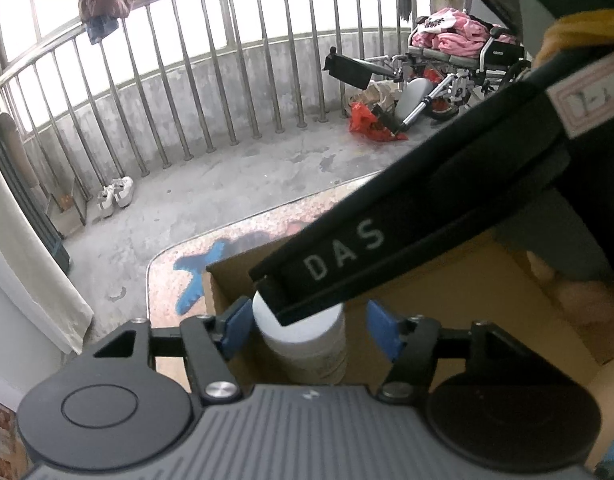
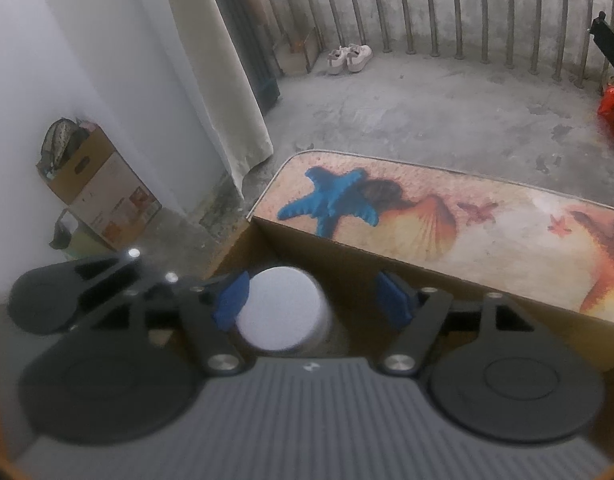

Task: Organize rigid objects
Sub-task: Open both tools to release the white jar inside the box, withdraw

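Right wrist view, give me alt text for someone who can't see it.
The right gripper hangs open over a white-lidded jar standing in a cardboard box; its left blue pad is close beside the lid, the right one well clear. The box sits on a seashell-print mat on a concrete balcony floor, with railing bars and a pair of shoes beyond.

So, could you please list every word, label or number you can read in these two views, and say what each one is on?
"DAS": white letters on the black arm of the right gripper crossing the left wrist view.
White sticker with a red border higher on that arm: handwritten marks, too blurred to read.
Cardboard box by the wall: print too small to read.
White jar: label print too faint to read.
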Demonstrator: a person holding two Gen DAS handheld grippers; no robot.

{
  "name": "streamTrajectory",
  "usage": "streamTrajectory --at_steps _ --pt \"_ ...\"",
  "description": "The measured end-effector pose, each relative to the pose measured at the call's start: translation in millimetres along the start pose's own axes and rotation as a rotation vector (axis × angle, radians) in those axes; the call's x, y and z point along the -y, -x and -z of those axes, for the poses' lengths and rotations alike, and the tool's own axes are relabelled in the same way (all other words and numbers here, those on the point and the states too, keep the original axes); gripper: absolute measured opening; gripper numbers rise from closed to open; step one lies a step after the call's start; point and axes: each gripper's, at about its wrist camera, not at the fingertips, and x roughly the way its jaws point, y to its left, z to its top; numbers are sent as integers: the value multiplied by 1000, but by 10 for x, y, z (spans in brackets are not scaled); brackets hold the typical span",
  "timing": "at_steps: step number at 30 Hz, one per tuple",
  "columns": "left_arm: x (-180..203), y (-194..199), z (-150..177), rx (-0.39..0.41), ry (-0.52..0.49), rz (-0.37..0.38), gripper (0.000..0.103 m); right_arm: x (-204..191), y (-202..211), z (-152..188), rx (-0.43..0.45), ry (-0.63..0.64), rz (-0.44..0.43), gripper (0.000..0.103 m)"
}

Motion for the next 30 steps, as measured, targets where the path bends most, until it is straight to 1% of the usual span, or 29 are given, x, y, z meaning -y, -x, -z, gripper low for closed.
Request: streamTrajectory --at_steps 2,4,5,11,14,17,19,24,27,30 --pt "8 22 -4 4 2 5 65 -3 72 -2 8 0 2 73" --pt "11 54 -11 15 6 12 71 -11 168 -3 18 -2 1 73" --pt "8 73 -15 21 8 10 72 -18 216 -3 24 -4 0 73" --pt "-36 213 -36 53 37 6 73 -66 618 15 73 -12 -5 74" --pt "-68 369 -43 80 57 5 74 -89 884 57 103 -17 -2 74" --pt "-92 625 -13 130 79 7 78 -113 1229 137 145 -29 -2 74" --pt "-100 833 25 170 91 3 80 -120 1507 231 181 -34 -4 74" --pt "-48 1327 190 234 129 6 81 -196 2164 522 276 -31 6 77" --pt "16 1631 328 276 143 18 82 -273 2558 768 337 -38 13 78" --pt "129 1914 538 316 143 28 86 -321 2926 1056 400 -54 6 78"
